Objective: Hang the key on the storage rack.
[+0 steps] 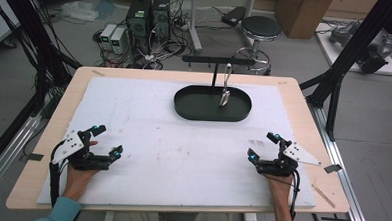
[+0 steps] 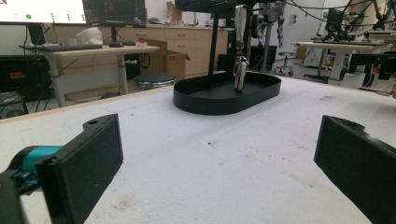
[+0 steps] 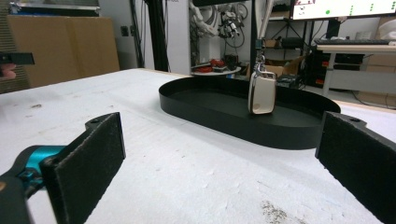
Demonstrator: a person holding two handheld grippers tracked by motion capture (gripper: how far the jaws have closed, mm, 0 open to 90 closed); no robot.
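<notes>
A black oval tray [image 1: 184, 106] sits at the far middle of the white mat, seen also as the tray [image 2: 196, 100] and the tray [image 3: 201, 109]. A black T-shaped stand rises from it, and a small silvery tag [image 1: 225, 97] hangs from its bar on a strap, just above the tray floor [image 2: 239, 70] [image 3: 261, 92]. My left gripper [image 1: 107, 141] rests open near the front left of the mat. My right gripper [image 1: 262, 146] rests open near the front right. Nothing lies between either pair of jaws.
The white mat [image 1: 182, 150] covers most of the wooden table [image 1: 48, 134]. Beyond the far edge are a round stool [image 1: 261, 28], computer towers [image 1: 148, 16] and tangled cables. Black frame posts stand at both sides.
</notes>
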